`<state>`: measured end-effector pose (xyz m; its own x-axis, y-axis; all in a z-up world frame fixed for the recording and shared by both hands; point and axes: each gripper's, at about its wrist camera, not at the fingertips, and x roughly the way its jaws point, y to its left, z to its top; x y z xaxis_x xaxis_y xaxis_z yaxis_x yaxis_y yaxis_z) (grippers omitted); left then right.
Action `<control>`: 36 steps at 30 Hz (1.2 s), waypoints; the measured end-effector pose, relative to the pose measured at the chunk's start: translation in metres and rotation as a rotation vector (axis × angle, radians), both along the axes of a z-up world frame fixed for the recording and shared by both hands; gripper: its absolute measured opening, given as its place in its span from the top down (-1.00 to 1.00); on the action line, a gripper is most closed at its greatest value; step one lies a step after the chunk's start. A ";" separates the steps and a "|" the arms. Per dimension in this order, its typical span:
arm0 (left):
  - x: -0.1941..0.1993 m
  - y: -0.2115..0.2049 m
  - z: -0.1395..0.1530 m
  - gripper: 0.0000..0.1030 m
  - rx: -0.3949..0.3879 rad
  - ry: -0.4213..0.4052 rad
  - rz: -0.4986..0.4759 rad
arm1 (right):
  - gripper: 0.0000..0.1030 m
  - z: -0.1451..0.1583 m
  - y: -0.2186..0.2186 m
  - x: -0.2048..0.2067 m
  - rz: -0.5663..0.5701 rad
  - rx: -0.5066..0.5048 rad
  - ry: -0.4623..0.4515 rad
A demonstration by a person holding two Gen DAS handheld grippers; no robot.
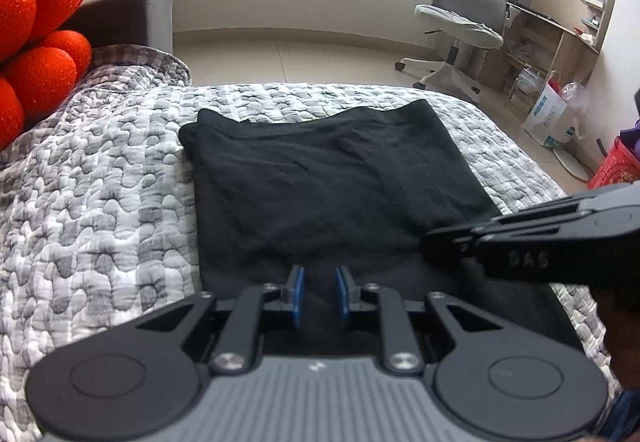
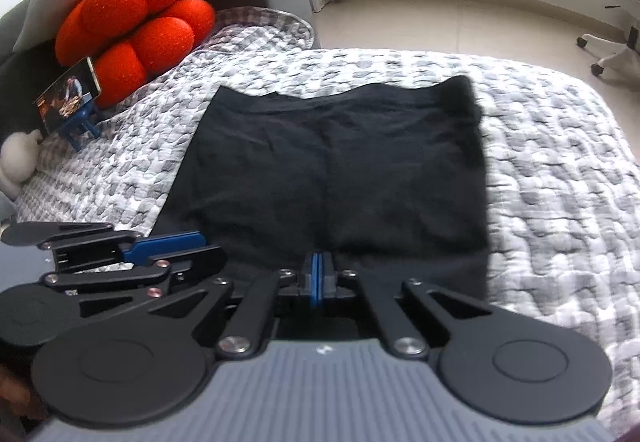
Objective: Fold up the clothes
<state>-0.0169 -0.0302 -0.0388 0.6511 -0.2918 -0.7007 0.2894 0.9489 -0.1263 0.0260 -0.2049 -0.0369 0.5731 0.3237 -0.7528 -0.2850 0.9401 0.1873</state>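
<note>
The black garment point(image 1: 332, 181) lies flat on the quilt point(image 1: 100, 201) as a neat rectangle, stretching ahead of both tongs, its near edge under their tips. The left tongs point(image 1: 320, 292) stand narrowly parted with nothing between the pads. The right tongs point(image 2: 318, 278) have their pads pressed together; whether they pinch cloth I cannot tell. Such a shape fits a garment midway through folding or one just finished. If another fold follows, each tool should take a near corner through all layers, then both lift evenly and carry forward, edges aligned.
</note>
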 end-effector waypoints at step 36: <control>0.007 0.035 0.006 0.66 -0.076 0.042 0.138 | 0.97 0.005 -0.035 0.006 -0.156 -0.090 0.019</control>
